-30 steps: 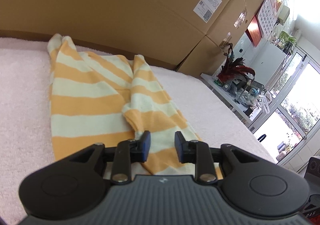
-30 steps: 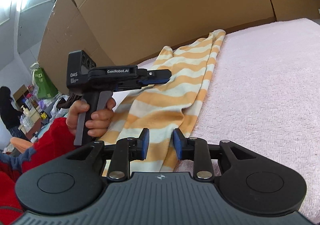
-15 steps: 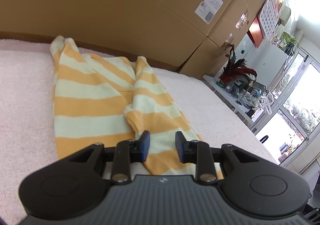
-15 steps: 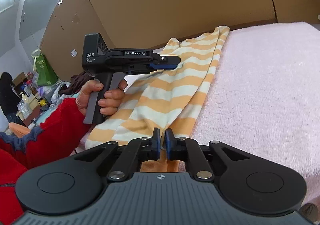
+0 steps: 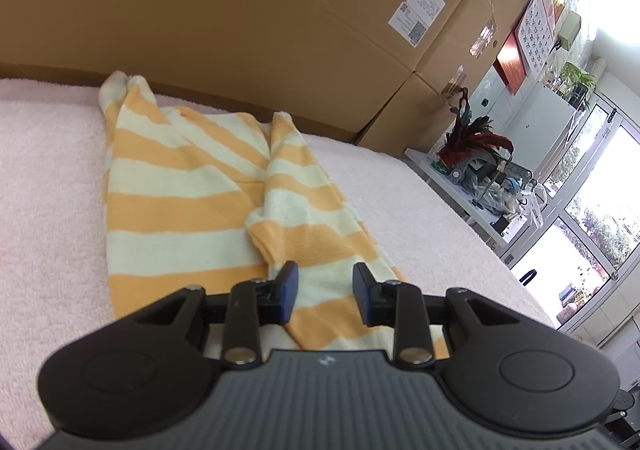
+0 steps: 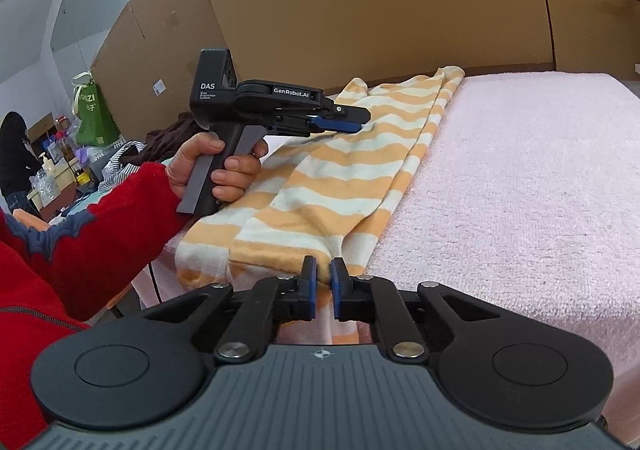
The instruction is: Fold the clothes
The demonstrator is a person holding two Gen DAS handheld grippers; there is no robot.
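An orange-and-cream striped garment (image 5: 180,186) lies lengthwise on the pink towelling surface (image 5: 44,178), one side folded over onto itself. My left gripper (image 5: 325,290) hangs open just above the near end of that folded part, with nothing between its fingers. The right wrist view shows the same left gripper (image 6: 358,120) held by a hand in a red sleeve (image 6: 100,234) over the garment (image 6: 352,178). My right gripper (image 6: 323,280) is at the garment's near hem. Its jaws are closing, a narrow gap is left, and the cloth's folded edge sits between the pads.
Tall cardboard boxes (image 5: 240,18) wall off the far side of the surface. The towelling (image 6: 520,190) stretches bare to the right of the garment. A side table with clutter (image 5: 480,178) and glass doors stand off to the right. At far left are a green bag (image 6: 94,110) and a person (image 6: 14,154).
My right gripper slid sideways to the garment's near hem and its jaws narrowed from clearly apart to almost together around the cloth edge. The left gripper stayed where it was, still open.
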